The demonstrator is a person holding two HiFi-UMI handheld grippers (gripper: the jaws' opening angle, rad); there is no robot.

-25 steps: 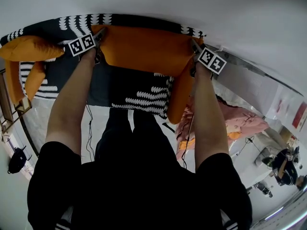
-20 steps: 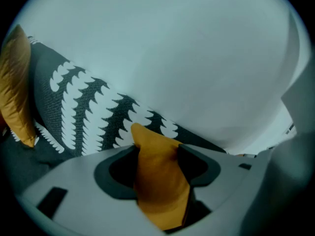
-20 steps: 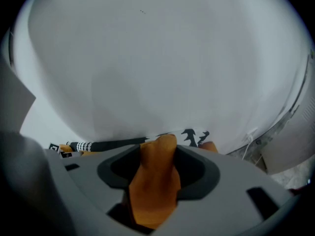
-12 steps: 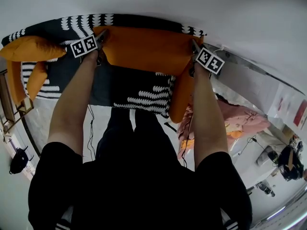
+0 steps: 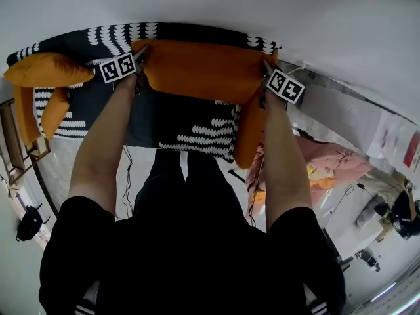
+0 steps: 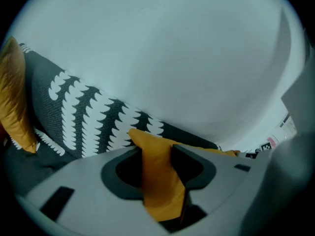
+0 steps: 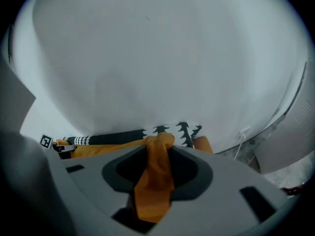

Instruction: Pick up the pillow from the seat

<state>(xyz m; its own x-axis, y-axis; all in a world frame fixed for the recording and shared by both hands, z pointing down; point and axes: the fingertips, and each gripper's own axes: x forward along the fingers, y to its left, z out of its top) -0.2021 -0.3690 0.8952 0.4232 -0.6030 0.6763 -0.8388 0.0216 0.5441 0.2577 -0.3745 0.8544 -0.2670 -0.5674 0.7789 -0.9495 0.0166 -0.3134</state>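
A wide orange pillow (image 5: 203, 67) leans against the back of the black, white-patterned sofa (image 5: 190, 120). My left gripper (image 5: 140, 54) grips its upper left corner and my right gripper (image 5: 266, 67) grips its upper right corner. In the left gripper view a fold of orange pillow fabric (image 6: 157, 181) is pinched where the left gripper (image 6: 156, 161) closes. In the right gripper view the other pillow corner (image 7: 155, 181) is pinched in the right gripper (image 7: 156, 166). Both pairs of jaws have just been closing on the fabric. The pillow's lower edge is hidden behind my arms.
Two more orange cushions (image 5: 49, 71) (image 5: 49, 110) lie at the sofa's left end, and another (image 5: 249, 136) hangs at its right end. A white wall (image 5: 262, 12) rises behind the sofa. Pink cloth (image 5: 328, 166) and cables lie on the floor to the right.
The left gripper has shifted slightly to the right with the pillow's left corner. The right gripper has stayed at the right corner.
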